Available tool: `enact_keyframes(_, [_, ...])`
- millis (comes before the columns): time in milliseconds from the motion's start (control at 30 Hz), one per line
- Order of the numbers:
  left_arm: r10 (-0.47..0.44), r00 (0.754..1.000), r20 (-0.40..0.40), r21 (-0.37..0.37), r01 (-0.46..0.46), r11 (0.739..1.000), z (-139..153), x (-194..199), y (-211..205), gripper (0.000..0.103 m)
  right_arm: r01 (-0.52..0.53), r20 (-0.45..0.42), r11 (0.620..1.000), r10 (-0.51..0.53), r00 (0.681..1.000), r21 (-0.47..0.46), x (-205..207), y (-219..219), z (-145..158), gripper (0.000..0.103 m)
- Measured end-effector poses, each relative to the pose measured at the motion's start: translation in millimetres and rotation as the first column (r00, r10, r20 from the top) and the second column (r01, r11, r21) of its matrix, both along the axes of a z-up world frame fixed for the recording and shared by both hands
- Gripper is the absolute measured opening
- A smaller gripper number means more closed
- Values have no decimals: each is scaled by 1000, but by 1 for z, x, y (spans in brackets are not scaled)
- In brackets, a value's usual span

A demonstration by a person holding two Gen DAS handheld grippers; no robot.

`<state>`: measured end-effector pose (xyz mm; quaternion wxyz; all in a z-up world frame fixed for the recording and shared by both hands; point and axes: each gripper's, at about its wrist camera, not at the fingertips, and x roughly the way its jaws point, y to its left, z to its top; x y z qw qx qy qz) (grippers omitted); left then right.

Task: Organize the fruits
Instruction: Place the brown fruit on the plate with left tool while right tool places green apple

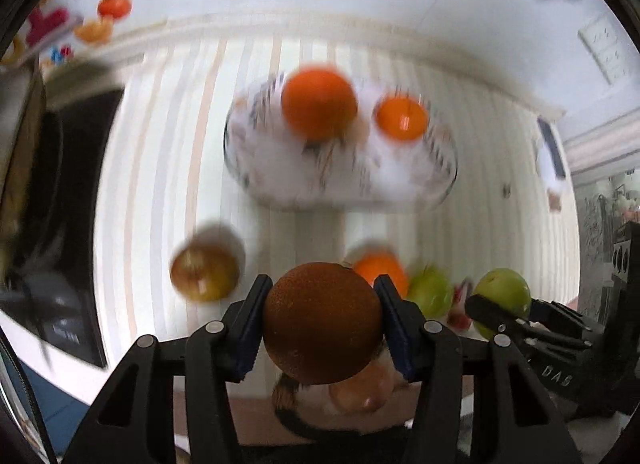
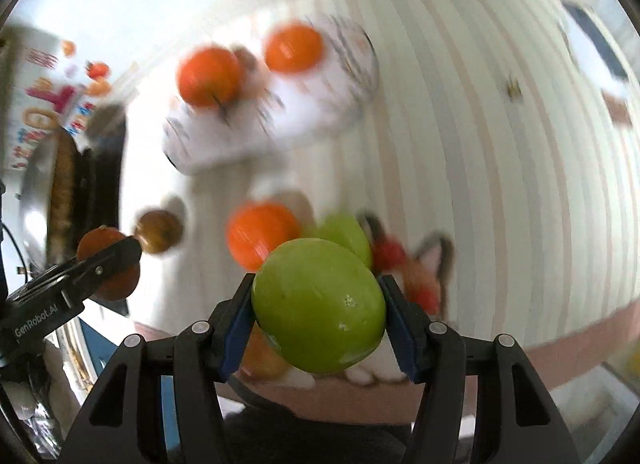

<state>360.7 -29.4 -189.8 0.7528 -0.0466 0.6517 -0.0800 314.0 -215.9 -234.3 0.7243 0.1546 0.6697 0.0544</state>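
My left gripper (image 1: pixel 322 322) is clenched on a dull, pebbly-skinned orange (image 1: pixel 322 324), lifted above the striped counter (image 1: pixel 168 167); my right gripper (image 2: pixel 318 306) grips a smooth green apple (image 2: pixel 320 306). Beyond them lie a loose orange fruit (image 2: pixel 260 236) and another green apple (image 2: pixel 348 234). Farther off, the blurred glass bowl (image 1: pixel 436 183) holds two bright oranges (image 1: pixel 319 103).

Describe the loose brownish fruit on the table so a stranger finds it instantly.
Start at the glass bowl on the striped tablecloth. Nearer, to its left, the brownish fruit sits alone. Unlike the orange and green fruit clustered rightward, it is dull and mottled.
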Motion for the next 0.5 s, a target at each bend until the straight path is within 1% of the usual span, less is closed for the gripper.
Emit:
enact_keyframes(67, [8, 1000, 12, 10, -8, 1000, 3, 23, 3, 50, -5, 31, 1000, 6, 1000, -13, 22, 2, 5, 62])
enact_keyframes(133, [20, 1000, -4, 20, -20, 1000, -7, 47, 6, 50, -12, 46, 999, 13, 999, -32, 47, 2, 2, 62])
enact_keyframes(200, [34, 999, -38, 31, -33, 999, -28, 73, 11, 50, -16, 41, 999, 18, 999, -45, 74, 5, -5, 62])
enact_keyframes(300, [52, 994, -101, 44, -48, 998, -55, 91, 22, 50, -24, 17, 997, 25, 1000, -68, 107, 3, -25, 62])
enact_keyframes(367, [73, 986, -148, 63, -64, 996, -77, 106, 29, 50, -26, -7, 997, 25, 1000, -77, 122, -3, -39, 62])
enact_keyframes(500, [95, 973, -211, 79, -80, 994, -104, 120, 32, 50, -55, -54, 992, 49, 997, -114, 147, 2, -65, 62])
